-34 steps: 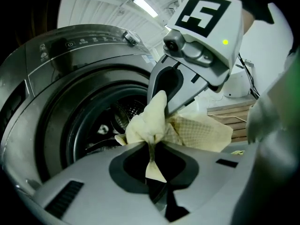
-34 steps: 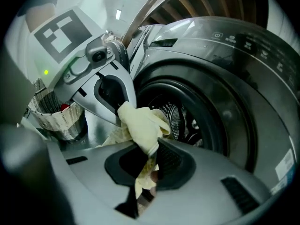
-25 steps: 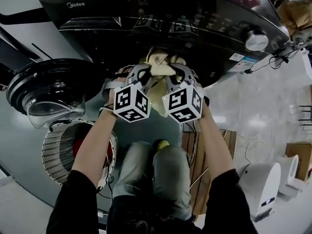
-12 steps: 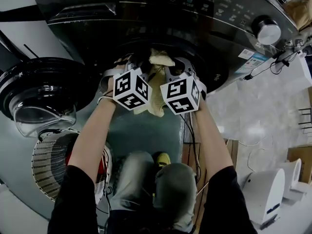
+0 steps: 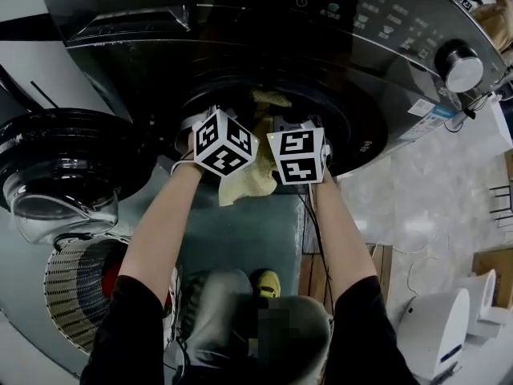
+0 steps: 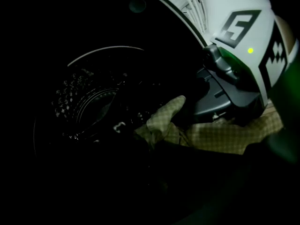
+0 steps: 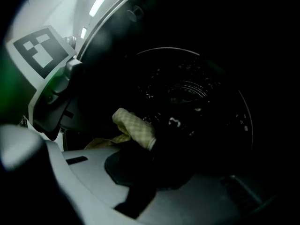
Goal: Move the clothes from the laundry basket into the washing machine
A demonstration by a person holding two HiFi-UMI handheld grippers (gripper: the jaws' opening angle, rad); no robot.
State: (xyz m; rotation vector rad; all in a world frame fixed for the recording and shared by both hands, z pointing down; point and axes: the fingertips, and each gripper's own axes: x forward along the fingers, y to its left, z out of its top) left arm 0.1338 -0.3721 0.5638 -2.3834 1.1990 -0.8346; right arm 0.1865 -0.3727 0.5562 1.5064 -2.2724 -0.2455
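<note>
Gripping one yellow checked cloth with both tools: left gripper pinched down to a narrow slit on a fold of it, right gripper likewise clamped on another fold. Side by side at the mouth of the washing machine, cubes almost touching, neither clearly nearer the opening.

Straight ahead of both sets of jaws and a little lower, the dark drum, with its perforated back wall faintly visible in both gripper views.

Strung crosswise between the two grips, so the long axis running left to right across the opening, not along the way in. Upper bunch already at the rim or just past it; loose tail hanging down toward the person, outside the rim, pointing downward.

Judged from this, left to do is a push forward and slightly down — deep enough to drag the tail over the rim before letting go.

Off to the lower left, the open round door and below it the slatted laundry basket, well apart from the cloth.
</note>
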